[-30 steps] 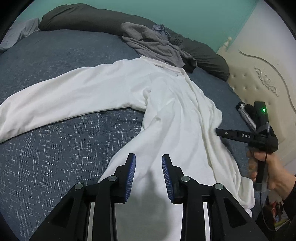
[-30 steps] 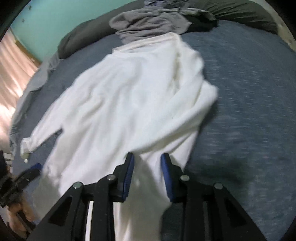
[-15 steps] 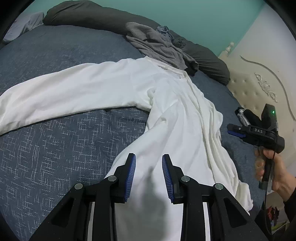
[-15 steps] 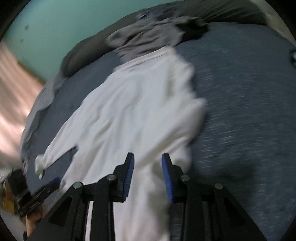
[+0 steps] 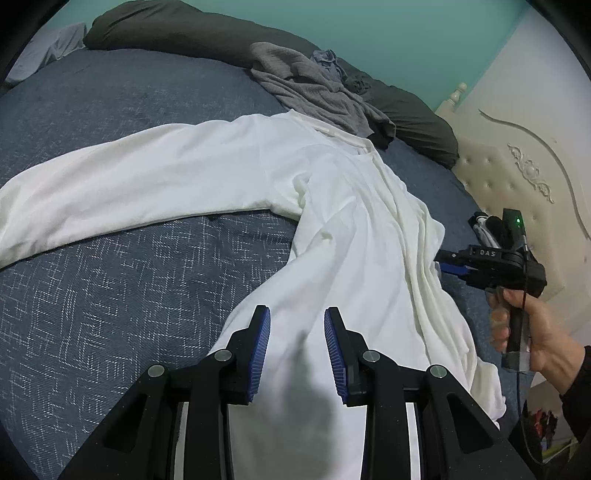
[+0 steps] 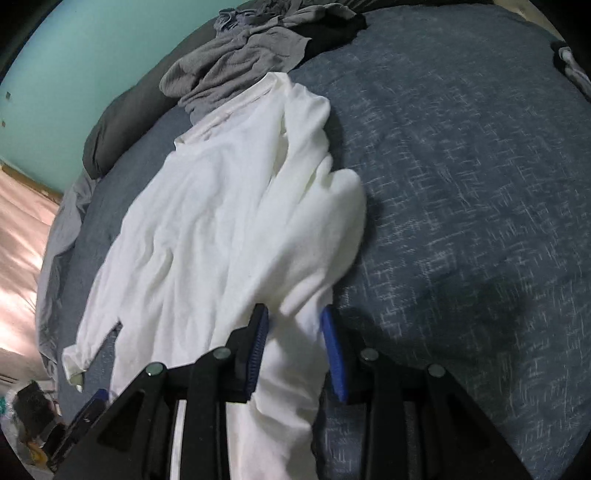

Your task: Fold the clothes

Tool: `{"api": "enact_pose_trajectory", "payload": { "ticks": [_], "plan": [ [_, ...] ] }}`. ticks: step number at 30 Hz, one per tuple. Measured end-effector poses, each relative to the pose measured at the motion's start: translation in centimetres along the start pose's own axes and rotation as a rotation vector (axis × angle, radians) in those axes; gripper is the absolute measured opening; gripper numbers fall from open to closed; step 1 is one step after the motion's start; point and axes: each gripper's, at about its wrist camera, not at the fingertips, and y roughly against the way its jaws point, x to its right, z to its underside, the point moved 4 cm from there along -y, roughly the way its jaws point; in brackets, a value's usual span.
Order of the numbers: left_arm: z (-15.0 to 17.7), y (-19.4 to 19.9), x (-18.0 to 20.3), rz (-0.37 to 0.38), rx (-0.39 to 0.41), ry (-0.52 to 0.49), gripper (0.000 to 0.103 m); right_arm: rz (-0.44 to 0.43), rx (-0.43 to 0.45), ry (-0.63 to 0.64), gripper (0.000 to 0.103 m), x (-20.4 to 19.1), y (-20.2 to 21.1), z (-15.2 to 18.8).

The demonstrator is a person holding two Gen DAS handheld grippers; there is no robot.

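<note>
1. Shirt: white long-sleeved shirt point(image 5: 351, 236) lies on the blue bedspread point(image 5: 110, 295), left sleeve spread, right sleeve folded inward.
2. I hold left gripper point(image 5: 297, 350) and right gripper point(image 6: 293, 350) parted, gripping nothing.
3. Next, I judge, the spread sleeve needs folding.

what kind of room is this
Most likely a bedroom: a bed with a dark blue patterned bedspread, dark grey pillows along the teal wall, and a cream tufted headboard. A white long-sleeved shirt lies spread out on the bed.
</note>
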Motion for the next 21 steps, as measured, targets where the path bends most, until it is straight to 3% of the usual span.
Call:
{"api": "enact_pose_trajectory", "payload": {
  "ticks": [1,4,11,14,21],
  "plan": [
    [0.0,0.0,0.0,0.000,-0.001,0.001,0.033,0.005,0.015,0.027,0.010,-0.5,0.1,-0.1],
    [-0.1,0.1,-0.2,0.007,0.001,0.008,0.033,0.030,0.043,0.108,0.004,-1.8,0.9,-0.3],
    [-0.1,0.2,-0.3,0.006,0.001,0.010,0.033,0.116,0.149,0.192,0.004,-3.0,5.2,-2.6],
    [0.0,0.2,-0.2,0.005,-0.002,0.007,0.033,0.179,0.192,0.205,0.003,-2.1,7.6,-3.7],
    [0.0,0.3,-0.1,0.003,-0.002,0.002,0.033,0.236,0.223,0.136,0.003,1.9,10.0,-4.4]
  ]
}}
